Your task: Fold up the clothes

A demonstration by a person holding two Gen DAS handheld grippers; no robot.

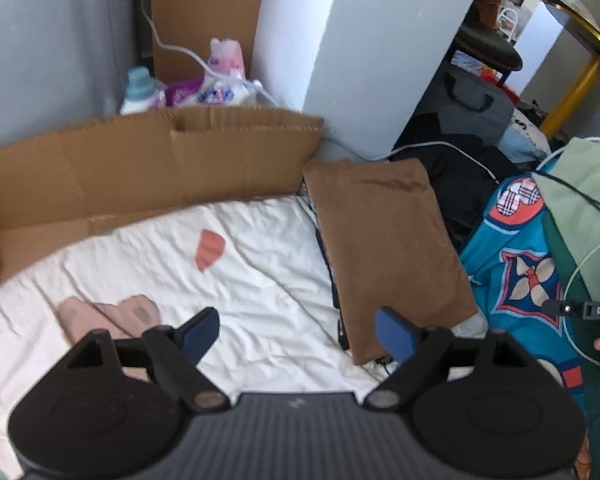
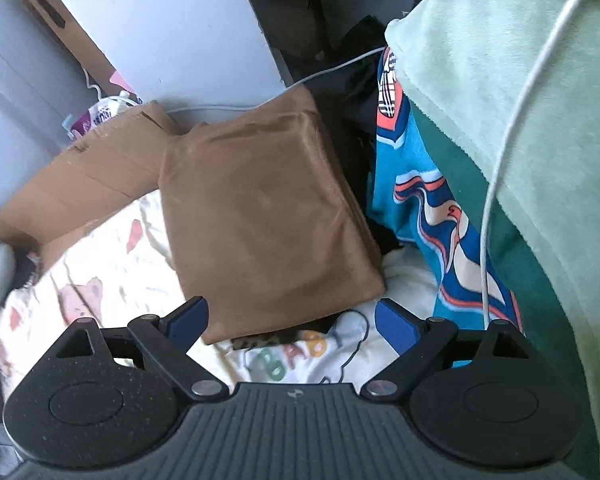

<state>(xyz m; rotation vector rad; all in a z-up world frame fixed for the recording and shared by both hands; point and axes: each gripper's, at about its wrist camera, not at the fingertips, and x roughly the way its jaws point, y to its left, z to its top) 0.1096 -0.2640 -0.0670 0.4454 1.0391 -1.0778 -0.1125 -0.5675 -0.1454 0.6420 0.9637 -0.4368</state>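
A folded brown garment (image 1: 388,248) lies at the right edge of a cream printed bed sheet (image 1: 188,280). It also shows in the right wrist view (image 2: 264,216), on top of darker folded items. My left gripper (image 1: 298,334) is open and empty above the sheet, left of the brown garment. My right gripper (image 2: 290,324) is open and empty just in front of the brown garment's near edge, above a white garment with coloured letters (image 2: 304,354). A teal patterned cloth (image 2: 424,216) hangs to the right.
A flattened cardboard box (image 1: 148,168) borders the sheet at the back. Detergent bottles (image 1: 140,92) stand behind it by a white pillar (image 1: 360,48). A person in a green top (image 2: 520,128) with white cables is on the right. Dark bags (image 1: 468,176) lie on the floor.
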